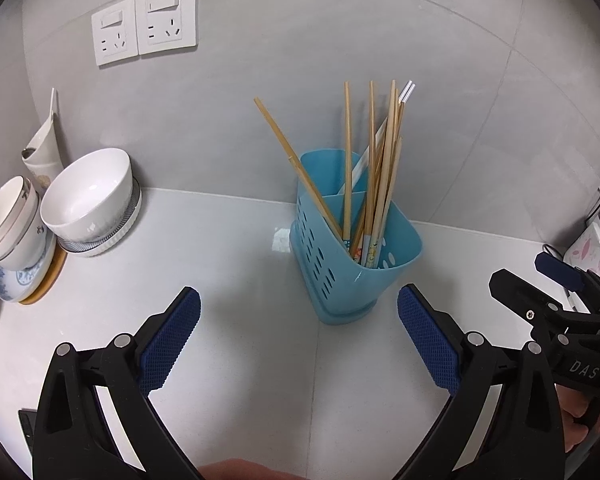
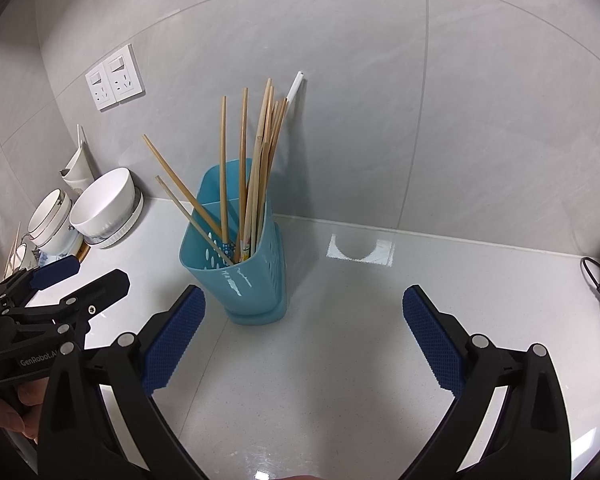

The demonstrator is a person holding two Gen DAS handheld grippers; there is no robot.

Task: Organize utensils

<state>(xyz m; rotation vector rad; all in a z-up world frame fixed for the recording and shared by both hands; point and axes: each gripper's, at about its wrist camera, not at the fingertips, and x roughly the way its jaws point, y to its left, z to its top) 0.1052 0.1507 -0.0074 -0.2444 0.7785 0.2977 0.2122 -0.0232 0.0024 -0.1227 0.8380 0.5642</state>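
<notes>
One blue holder (image 1: pixel 354 256) is seen at about 12 o'clock, with roughly ten chopsticks (image 1: pixel 382 184) stuck in it, exact count hard to call. Two wall sockets (image 1: pixel 146 22) are counted at 11 o'clock. Around 9 o'clock, one big white bowl (image 1: pixel 88 196) and a stack of about three smaller bowls (image 1: pixel 10 220) are spotted.

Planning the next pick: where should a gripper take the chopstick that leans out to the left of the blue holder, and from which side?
Grip the leaning chopstick on its bare upper shaft, from above. It angles away from the chopstick bundle, so fingers can straddle it there; lower down, the blue holder rim blocks access.
</notes>
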